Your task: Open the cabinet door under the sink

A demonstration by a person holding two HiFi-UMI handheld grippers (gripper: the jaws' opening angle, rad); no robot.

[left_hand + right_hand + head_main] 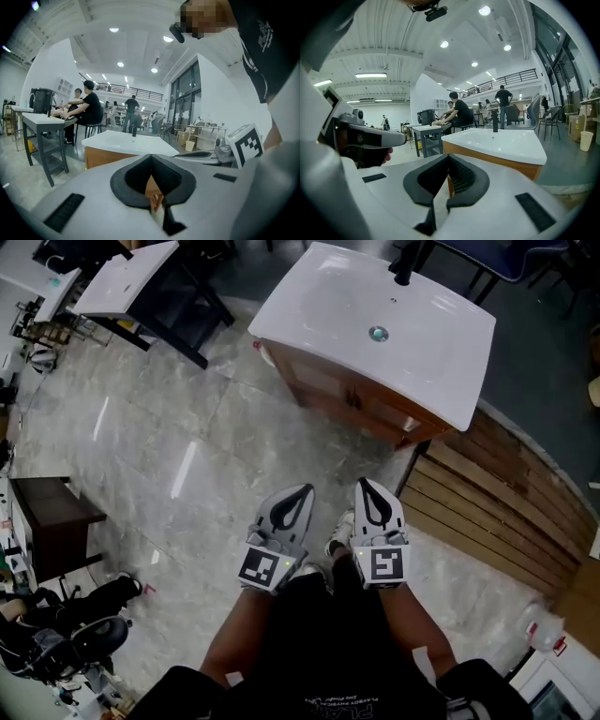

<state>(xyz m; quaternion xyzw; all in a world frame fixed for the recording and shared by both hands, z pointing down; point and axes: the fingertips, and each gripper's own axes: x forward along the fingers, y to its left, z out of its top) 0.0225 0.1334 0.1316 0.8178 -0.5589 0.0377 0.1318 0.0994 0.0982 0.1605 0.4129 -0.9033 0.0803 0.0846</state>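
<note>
Two pairs of jaws together, empty: left gripper [306,489] & right gripper [365,483]; cabinet [349,397] under sink [309,307] shut.

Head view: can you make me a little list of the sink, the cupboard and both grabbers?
Sink: white rectangular ceramic sink, black tap
Cabinet: brown wooden cabinet under it, looks closed
Left gripper: fingers together, empty, short of cabinet
Right gripper: fingers together, empty, short of cabinet
Floor: glossy grey stone tiles
</note>
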